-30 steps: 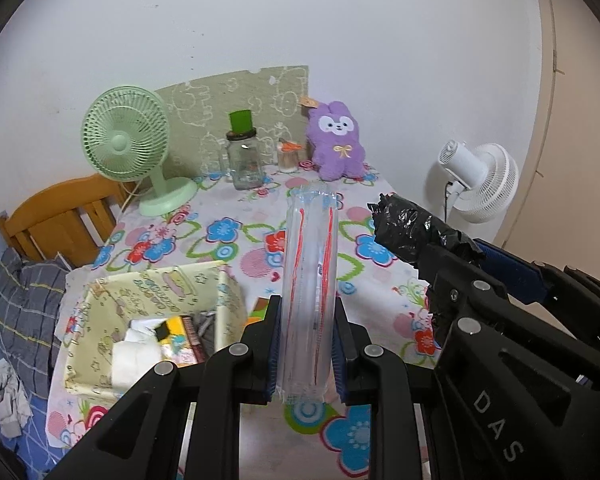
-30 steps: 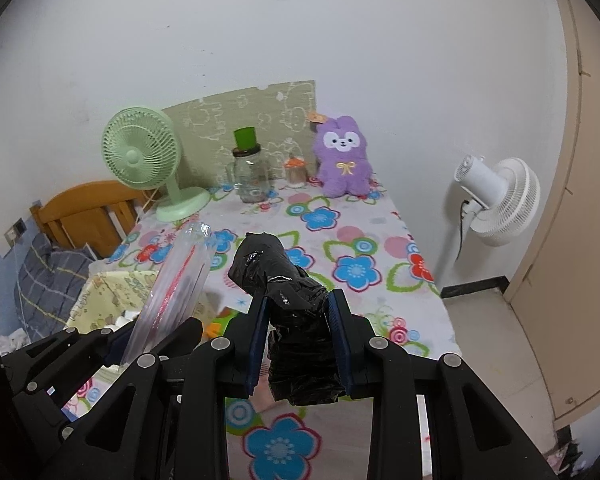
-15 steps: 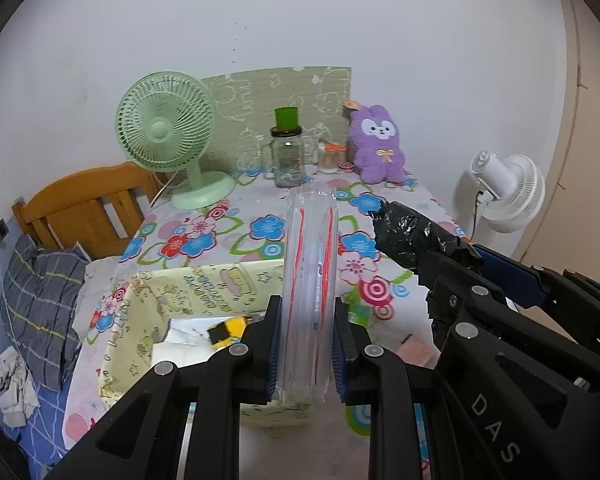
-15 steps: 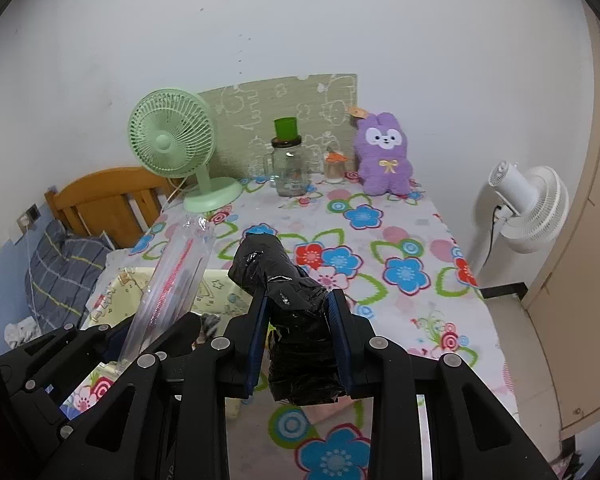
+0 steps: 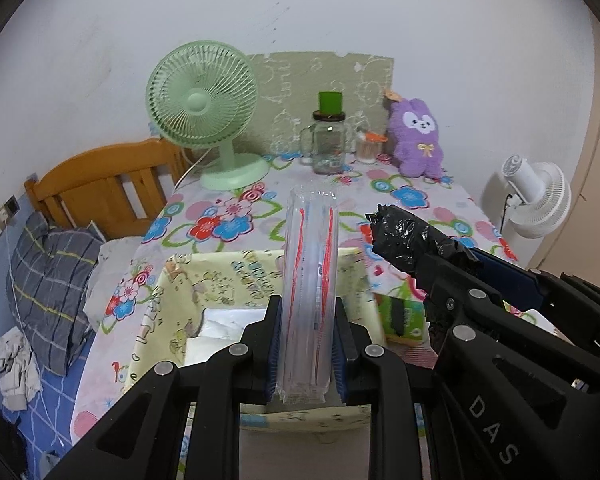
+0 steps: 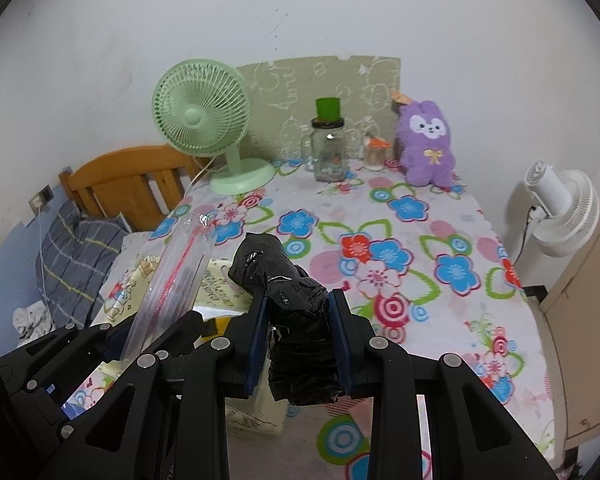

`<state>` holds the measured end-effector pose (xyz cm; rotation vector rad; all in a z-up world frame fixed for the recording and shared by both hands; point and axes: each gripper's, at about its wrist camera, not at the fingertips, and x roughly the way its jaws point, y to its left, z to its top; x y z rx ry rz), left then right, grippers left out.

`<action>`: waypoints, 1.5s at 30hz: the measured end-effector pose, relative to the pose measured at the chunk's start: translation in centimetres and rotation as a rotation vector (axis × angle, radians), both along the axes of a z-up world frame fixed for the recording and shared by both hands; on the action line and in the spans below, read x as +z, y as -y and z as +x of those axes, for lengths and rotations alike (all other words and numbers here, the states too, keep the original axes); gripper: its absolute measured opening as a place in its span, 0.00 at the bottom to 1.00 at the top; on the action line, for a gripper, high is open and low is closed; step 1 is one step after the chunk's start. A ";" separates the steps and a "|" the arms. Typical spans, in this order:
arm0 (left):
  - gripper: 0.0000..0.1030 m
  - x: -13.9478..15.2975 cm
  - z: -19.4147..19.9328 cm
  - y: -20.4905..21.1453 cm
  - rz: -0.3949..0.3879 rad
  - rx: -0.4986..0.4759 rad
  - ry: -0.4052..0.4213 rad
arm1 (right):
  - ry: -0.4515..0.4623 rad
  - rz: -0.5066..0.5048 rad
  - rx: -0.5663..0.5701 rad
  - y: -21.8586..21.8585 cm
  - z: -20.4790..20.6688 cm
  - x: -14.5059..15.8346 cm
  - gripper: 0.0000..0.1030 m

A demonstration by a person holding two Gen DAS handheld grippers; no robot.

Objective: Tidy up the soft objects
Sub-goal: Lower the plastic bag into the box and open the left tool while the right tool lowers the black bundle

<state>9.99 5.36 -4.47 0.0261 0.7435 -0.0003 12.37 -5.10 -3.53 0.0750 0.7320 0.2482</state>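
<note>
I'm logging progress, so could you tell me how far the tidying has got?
Done: the yellow box already holds some white items. In hand: the left gripper clamps a clear bag roll, the right gripper a black bag roll. Left: both rolls are not yet in the box.

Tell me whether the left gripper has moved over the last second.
Yes. The left gripper, shut on the clear bag roll, has swung left: the yellow box, earlier lower left, now sits behind the roll.

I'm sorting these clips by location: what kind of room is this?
Probably a small bedroom: a wooden bed frame with a plaid pillow beside a table holding a purple plush bunny.
</note>
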 end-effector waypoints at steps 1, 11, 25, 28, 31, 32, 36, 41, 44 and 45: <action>0.21 -0.2 0.0 -0.3 -0.001 0.003 -0.005 | 0.000 0.006 0.004 -0.2 0.1 -0.2 0.33; 0.23 -1.8 1.1 -3.3 -0.017 0.043 -0.051 | -0.034 0.015 0.055 -3.7 1.5 -1.6 0.33; 0.35 -4.3 2.9 -6.0 -0.031 0.050 -0.106 | -0.090 -0.043 0.093 -6.9 3.2 -3.7 0.33; 0.41 -4.7 3.2 -6.6 -0.039 0.058 -0.122 | -0.098 -0.052 0.107 -7.6 3.6 -4.0 0.33; 0.50 -5.1 3.4 -7.1 -0.045 0.069 -0.140 | -0.103 -0.060 0.128 -8.3 4.0 -4.3 0.33; 0.52 -5.2 3.3 -7.3 -0.048 0.070 -0.143 | -0.105 -0.062 0.136 -8.5 4.1 -4.4 0.33; 0.63 -5.4 3.2 -7.6 -0.053 0.067 -0.152 | -0.126 -0.071 0.179 -9.3 4.8 -5.0 0.32; 0.67 -5.9 3.4 -7.9 -0.063 0.070 -0.177 | -0.122 -0.090 0.206 -10.1 5.3 -5.5 0.32; 0.68 -5.8 3.4 -8.0 -0.069 0.063 -0.174 | -0.113 -0.101 0.227 -10.4 5.5 -5.6 0.35; 0.70 -5.8 3.4 -7.9 -0.070 0.059 -0.170 | -0.109 -0.107 0.234 -10.5 5.6 -5.5 0.38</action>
